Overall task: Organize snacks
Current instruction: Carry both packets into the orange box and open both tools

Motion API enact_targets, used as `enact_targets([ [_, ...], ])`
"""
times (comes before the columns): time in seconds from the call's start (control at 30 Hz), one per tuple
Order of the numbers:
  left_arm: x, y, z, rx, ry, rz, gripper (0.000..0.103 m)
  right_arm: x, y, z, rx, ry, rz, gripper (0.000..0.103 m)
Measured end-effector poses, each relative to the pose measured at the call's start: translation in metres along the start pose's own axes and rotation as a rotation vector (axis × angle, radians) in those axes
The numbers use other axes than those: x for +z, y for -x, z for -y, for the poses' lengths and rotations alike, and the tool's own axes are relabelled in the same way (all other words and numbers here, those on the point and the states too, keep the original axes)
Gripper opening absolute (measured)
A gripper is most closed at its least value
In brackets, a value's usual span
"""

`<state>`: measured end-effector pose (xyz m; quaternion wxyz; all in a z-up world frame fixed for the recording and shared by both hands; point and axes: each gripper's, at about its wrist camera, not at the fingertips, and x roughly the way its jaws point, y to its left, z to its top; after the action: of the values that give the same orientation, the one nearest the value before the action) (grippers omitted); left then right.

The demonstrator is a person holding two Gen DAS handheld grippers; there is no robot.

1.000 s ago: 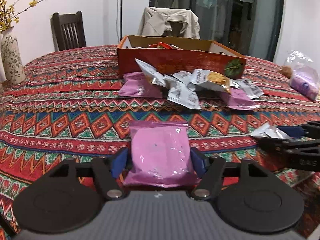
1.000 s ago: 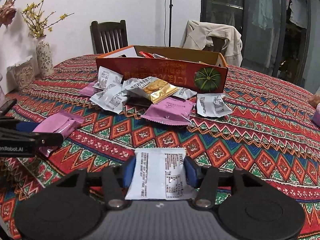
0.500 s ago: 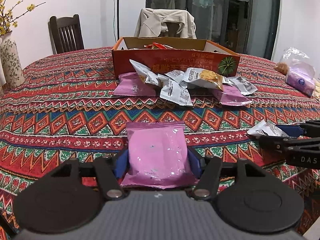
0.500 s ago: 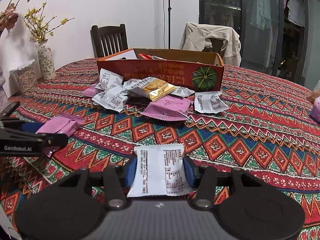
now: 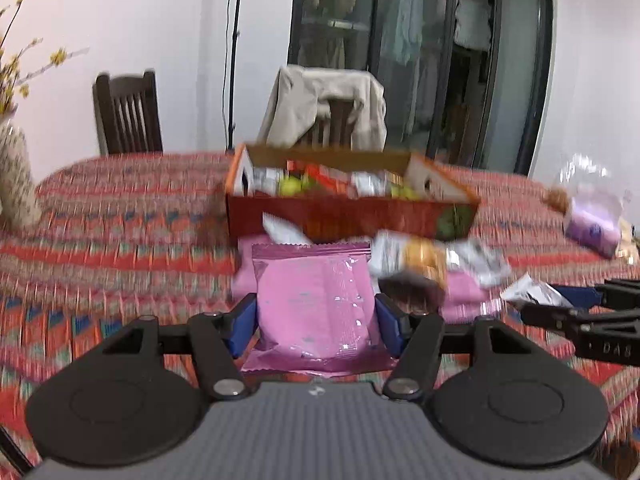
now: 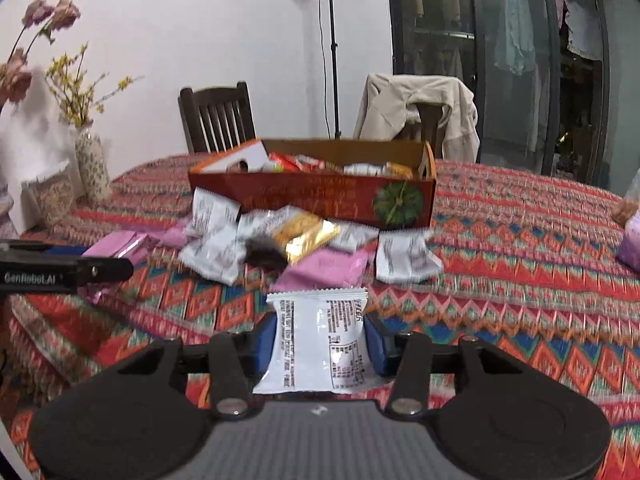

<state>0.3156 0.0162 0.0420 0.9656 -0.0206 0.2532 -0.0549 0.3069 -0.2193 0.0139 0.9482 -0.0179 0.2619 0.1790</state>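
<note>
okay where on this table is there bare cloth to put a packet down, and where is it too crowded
Bare tablecloth runs to the right of the red box, out toward the purple bag. More lies between the vase and the box's left end. The near strip ahead of both claws is also free. Crowded: the heap of packets against the box's front.

Pink packet [image 5: 316, 300], white packet [image 6: 320, 344] lifted; loose packets [image 6: 280, 240] before red box [image 6: 312, 196].
</note>
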Motion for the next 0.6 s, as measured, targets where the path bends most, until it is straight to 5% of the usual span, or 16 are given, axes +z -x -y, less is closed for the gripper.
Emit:
enact_targets([
  [0.37,0.079,-0.082,-0.023,0.017,-0.013,0.028,0.063,0.092,-0.044,0.025,0.026,0.034,0.120,0.045],
  [0.6,0.118,-0.157,-0.033,0.030,-0.036,-0.016,0.063,0.148,-0.116,0.047,0.039,-0.015,0.115,0.046],
])
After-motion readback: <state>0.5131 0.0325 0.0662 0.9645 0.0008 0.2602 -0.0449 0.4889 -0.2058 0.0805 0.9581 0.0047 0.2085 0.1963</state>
